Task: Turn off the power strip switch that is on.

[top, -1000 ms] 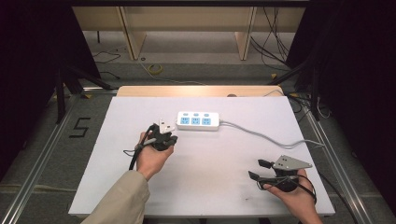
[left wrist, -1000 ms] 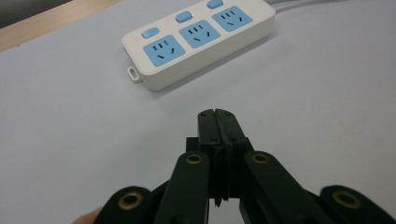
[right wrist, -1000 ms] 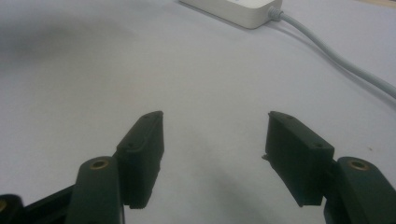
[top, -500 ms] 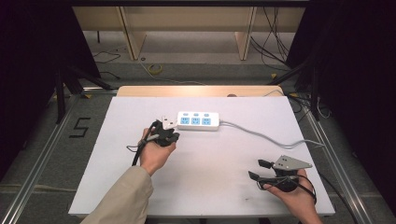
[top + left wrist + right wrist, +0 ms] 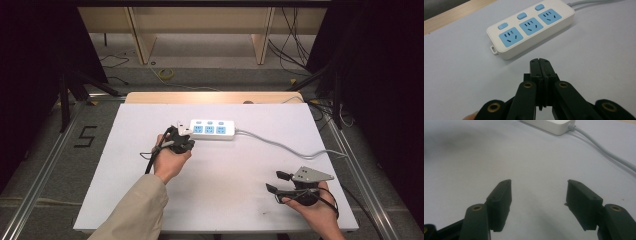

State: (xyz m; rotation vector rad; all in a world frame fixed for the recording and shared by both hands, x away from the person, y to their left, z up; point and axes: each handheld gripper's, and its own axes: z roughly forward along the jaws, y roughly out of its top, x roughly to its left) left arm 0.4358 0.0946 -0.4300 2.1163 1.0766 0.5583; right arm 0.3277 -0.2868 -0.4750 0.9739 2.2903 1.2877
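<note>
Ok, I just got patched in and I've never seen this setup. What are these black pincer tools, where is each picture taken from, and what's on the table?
There is no robot arm here. A person holds a hand-held gripper in each hand, a black tool with two jaws.

The high view looks down on the white table from above the person's side. The left hand-held gripper sits close to a white power strip with three blue sockets; its grey cable trails off to the right. The right hand-held gripper rests near the table's front right.

The other two pictures come from cameras riding on the tools. The left gripper view shows its jaws pressed together, holding nothing, with the strip just ahead. The right gripper view shows jaws spread apart, nothing between them.
</note>
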